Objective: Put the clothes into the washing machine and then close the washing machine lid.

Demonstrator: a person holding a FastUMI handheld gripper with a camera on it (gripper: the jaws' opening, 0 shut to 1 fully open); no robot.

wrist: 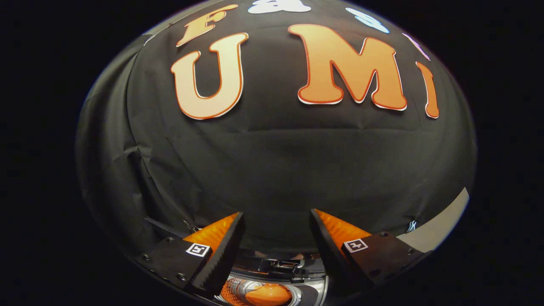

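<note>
Gripper [277, 221] fingers spread — washing machine [272, 284] below.

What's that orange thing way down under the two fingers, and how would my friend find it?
Start at the big black cloth wall, then drop to the open gripper, its fingers spread with nothing between them. Below them sits the washing machine, its shiny drum showing. The orange lump lies inside, probably clothing; it is the only soft, bright thing among metal.

Gripper [277, 221] is sitting with its jaws spread wide, both fingers [223, 250] angling inward toward the tips, nothing pinched between them. Each finger is carrying a small square marker tag [198, 249] near its base.
</note>
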